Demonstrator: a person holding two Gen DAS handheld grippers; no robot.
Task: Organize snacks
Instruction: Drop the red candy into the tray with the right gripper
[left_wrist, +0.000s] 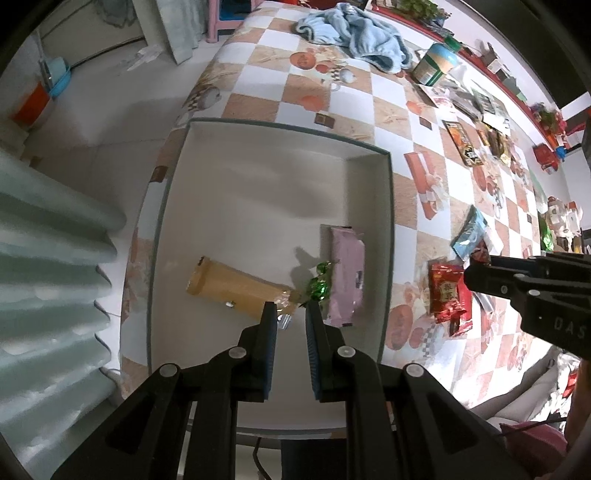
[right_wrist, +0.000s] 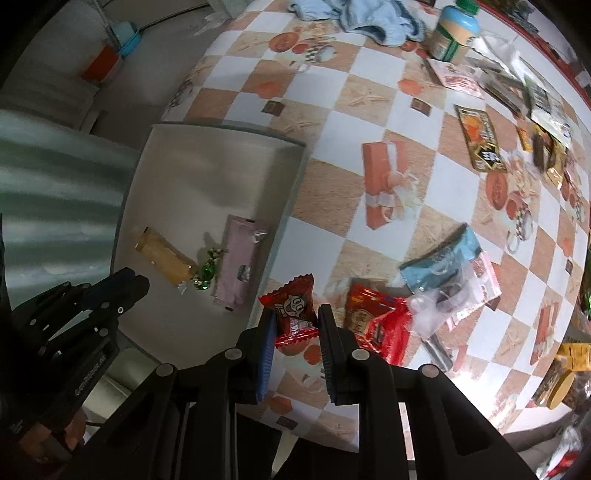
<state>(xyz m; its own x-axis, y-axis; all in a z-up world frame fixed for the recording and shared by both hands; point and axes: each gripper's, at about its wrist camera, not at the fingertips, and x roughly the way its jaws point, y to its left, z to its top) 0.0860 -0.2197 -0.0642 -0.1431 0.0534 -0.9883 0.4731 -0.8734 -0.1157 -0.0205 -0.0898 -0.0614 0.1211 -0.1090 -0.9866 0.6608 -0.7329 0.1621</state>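
Right tool (right_wrist: 296, 319) pinching red snack packet (right_wrist: 295, 310) (above table), left tool (left_wrist: 291, 314) pressed together, empty

Both views are strongly fisheye-bent: the desk (left_wrist: 332, 122) curves like a dome and dark vignette arcs fill the corners. Daylight enters from the far right, bleaching the white squares of the checked cloth near the right edge of the left wrist view. The white tray (left_wrist: 229, 192) carries soft grey shadows, including a sharper one beside the green candy (left_wrist: 320, 286). The right wrist view is dimmer on its left, where the tray looks grey, and motion blur smears the packets (right_wrist: 517, 85) at far right. The pale ribbed surface (left_wrist: 48, 295) at near left is blurred.
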